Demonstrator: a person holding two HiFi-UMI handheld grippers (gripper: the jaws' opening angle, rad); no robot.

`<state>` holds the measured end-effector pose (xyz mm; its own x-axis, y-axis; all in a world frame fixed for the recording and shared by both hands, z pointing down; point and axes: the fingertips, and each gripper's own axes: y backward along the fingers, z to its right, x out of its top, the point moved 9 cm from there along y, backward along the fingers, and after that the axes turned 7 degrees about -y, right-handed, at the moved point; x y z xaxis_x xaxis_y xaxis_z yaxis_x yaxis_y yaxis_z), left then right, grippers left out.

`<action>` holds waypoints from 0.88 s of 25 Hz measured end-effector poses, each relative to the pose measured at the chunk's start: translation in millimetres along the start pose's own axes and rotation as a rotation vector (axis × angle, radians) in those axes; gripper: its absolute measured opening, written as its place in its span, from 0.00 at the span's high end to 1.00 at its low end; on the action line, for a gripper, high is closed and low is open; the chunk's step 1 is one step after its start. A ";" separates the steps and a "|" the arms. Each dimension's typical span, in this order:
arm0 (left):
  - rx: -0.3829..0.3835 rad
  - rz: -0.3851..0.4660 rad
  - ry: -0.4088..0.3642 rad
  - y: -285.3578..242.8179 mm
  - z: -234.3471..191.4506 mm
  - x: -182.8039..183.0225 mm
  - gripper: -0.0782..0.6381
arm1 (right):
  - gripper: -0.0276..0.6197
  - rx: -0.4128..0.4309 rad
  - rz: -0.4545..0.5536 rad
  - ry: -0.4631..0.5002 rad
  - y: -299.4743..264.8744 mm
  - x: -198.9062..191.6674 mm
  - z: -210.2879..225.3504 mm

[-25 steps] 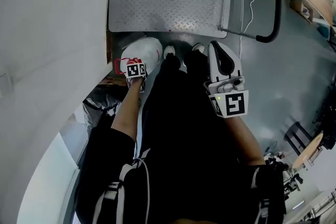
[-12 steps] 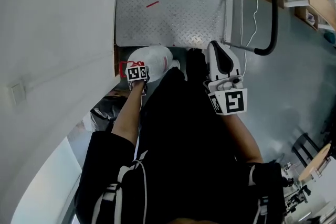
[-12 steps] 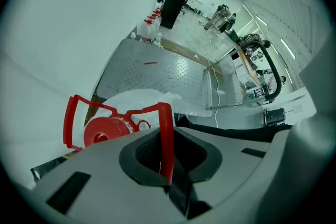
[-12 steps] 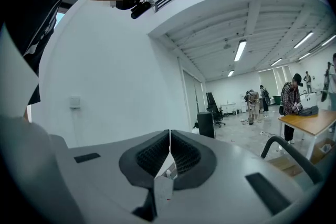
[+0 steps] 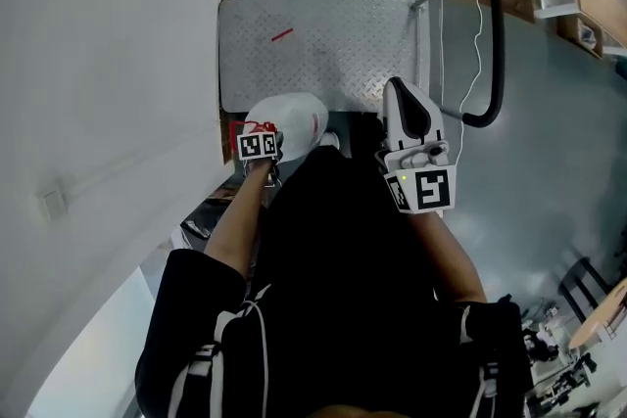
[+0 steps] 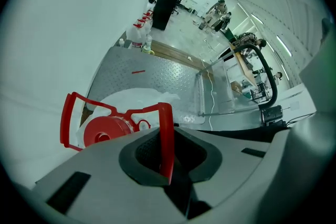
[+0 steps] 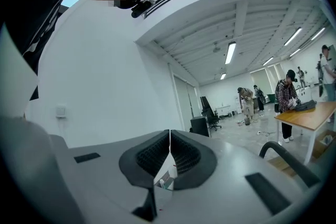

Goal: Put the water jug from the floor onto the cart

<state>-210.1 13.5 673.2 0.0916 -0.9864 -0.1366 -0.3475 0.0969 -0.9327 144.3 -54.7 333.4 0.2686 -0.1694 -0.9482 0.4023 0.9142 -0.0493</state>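
Left gripper is clamped on the red carry handle of the water jug, jaws pinching that thin plastic strap edge-on, gripper pointing steeply down. The jug hangs below it, red cap up, right at the near edge of the platform cart. From overhead I can't quite say whether its base is over the checker-plate deck or just short of it, beside the person's legs. Right gripper is out level, jaws pressed together with nothing between them, near the cart's push bar.

How will it handle? A big translucent jug like this is likely heavy if full, and all that load sits on one narrow, bendy handle, so expect it to swing and twist under the grip. The walls look thin and soft, so squeezing the body is no good. The handle is the place to hold, close to the cap, and the set-down wants to be gentle and flat so it doesn't tip.
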 end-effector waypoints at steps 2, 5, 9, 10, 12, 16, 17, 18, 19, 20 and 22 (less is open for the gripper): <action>0.020 0.003 -0.014 -2.4 10.2 17.6 0.83 | 0.93 -0.012 -0.003 -0.012 -0.8 2.4 19.9; 0.030 0.015 -0.028 -6.6 23.0 45.8 0.83 | 0.93 -0.004 -0.010 0.023 -0.6 5.8 39.2; 0.063 0.023 -0.067 -10.8 33.6 85.8 0.83 | 0.93 0.018 -0.017 0.022 -7.0 8.8 57.7; 0.073 0.025 -0.082 -11.9 38.2 95.2 0.83 | 0.93 0.023 -0.017 0.018 -8.2 9.5 62.7; 0.085 0.033 -0.112 -17.6 51.2 113.1 0.83 | 0.93 0.035 -0.013 0.009 -10.4 8.8 73.6; 0.077 0.059 -0.150 -32.6 78.9 141.0 0.83 | 0.93 0.056 -0.013 0.005 -16.4 8.6 82.3; 0.078 0.061 -0.157 -34.7 82.8 147.0 0.83 | 0.93 0.060 -0.011 0.008 -18.6 10.4 81.2; 0.080 0.064 -0.160 -36.5 85.4 153.2 0.83 | 0.93 0.064 -0.008 0.009 -21.0 12.0 79.9; 0.083 0.067 -0.160 -38.6 86.8 159.7 0.83 | 0.93 0.067 -0.005 0.010 -23.5 13.0 78.5; 0.085 0.068 -0.162 -41.0 87.5 166.2 0.82 | 0.93 0.068 0.000 0.012 -25.7 13.1 76.6; 0.084 0.068 -0.175 -46.2 87.6 178.5 0.82 | 0.93 0.066 0.009 0.024 -29.4 12.1 71.0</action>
<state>-95.9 -155.5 662.6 0.2336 -0.9397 -0.2497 -0.2800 0.1809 -0.9428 197.9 -109.8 345.7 0.2515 -0.1515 -0.9559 0.4574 0.8890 -0.0206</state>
